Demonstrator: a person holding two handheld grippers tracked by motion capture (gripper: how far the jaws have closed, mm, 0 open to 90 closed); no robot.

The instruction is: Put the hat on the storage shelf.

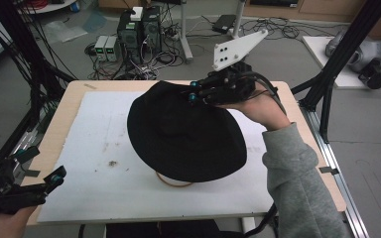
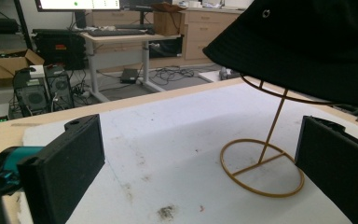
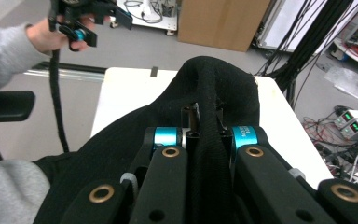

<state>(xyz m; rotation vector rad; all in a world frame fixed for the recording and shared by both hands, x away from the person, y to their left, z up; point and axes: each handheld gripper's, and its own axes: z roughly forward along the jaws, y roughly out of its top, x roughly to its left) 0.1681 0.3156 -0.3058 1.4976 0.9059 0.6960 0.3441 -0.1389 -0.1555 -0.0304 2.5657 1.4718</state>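
Two grippers are at work over a wooden surface (image 1: 69, 99) covered by a white mat (image 1: 104, 148). The right gripper (image 1: 194, 94), held in the person's right hand (image 1: 260, 106) at the far side, has its fingers clenched on a fold of the brim of a black bucket hat (image 1: 183, 131); in the right gripper view the cloth is bunched between the two fingers (image 3: 193, 121), with the blue collars on either side of it. The hat is tilted, its gripped far edge raised, and it sits over a thin gold wire hat stand (image 2: 261, 161). The left gripper view shows that stand's ring base flat on the mat, its slanted stem rising to an upper ring under the hat's brim, and a small metal eyelet (image 2: 266, 13) in the crown. In the high view part of the base ring peeks out below the near brim.

The left gripper (image 1: 54, 178) is at the near left corner of the surface, well apart from the hat, held in the person's left hand (image 1: 0, 223). Its fingers (image 2: 67, 163) are spread wide and released, with nothing between them. Small dark specks mark the mat near its middle. A grey sleeve (image 1: 297, 183) covers the right forearm.
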